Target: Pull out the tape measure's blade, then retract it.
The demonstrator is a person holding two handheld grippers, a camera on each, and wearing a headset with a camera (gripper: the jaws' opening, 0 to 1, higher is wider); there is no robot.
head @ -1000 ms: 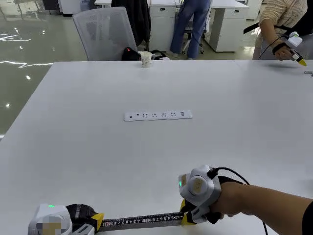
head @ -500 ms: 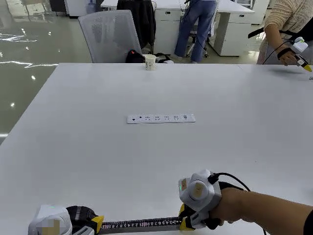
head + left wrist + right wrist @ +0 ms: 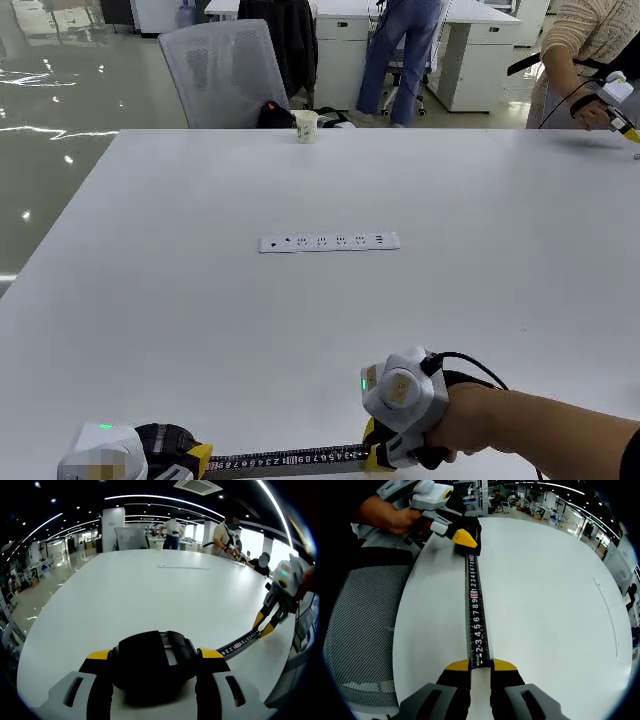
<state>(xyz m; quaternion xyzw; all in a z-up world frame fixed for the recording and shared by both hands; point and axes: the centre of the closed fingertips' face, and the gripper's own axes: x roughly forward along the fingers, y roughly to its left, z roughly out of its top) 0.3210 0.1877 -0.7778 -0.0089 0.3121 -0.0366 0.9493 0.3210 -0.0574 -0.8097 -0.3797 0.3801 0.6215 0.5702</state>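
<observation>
- Head view: the tape measure case [image 3: 163, 441] sits at the bottom left of the frame on the white table [image 3: 300, 340], clamped in the left gripper [image 3: 196, 456]
- The blade [image 3: 285, 461] runs out of it to the right along the bottom edge, flat on the table, and ends at the right gripper [image 3: 378, 456] at bottom centre
- A power strip [image 3: 329, 242] lies mid-frame, well apart from the work, and a paper cup [image 3: 305, 125] stands near the table's far edge
- Left gripper view: the black case [image 3: 152, 662] is low in the centre of the frame, with a yellow-tipped jaw pressed against each side, so this gripper is clenched on the case
- The blade [image 3: 240, 642] leaves toward the right of the frame and reaches the right gripper [image 3: 263, 628] at the right edge
- Right gripper view: the two jaws at the bottom centre are closed together on the end of the blade [image 3: 475, 605], which climbs straight up the frame, numbers showing, to the case [image 3: 474, 530] at upper left of centre
- What the next move turns on, as I judge it: the blade's long axis is the line between the two grippers. Pulling further means drawing the right gripper away along that line, and retracting means letting it travel back toward the case, without swinging sideways and kinking the blade
</observation>
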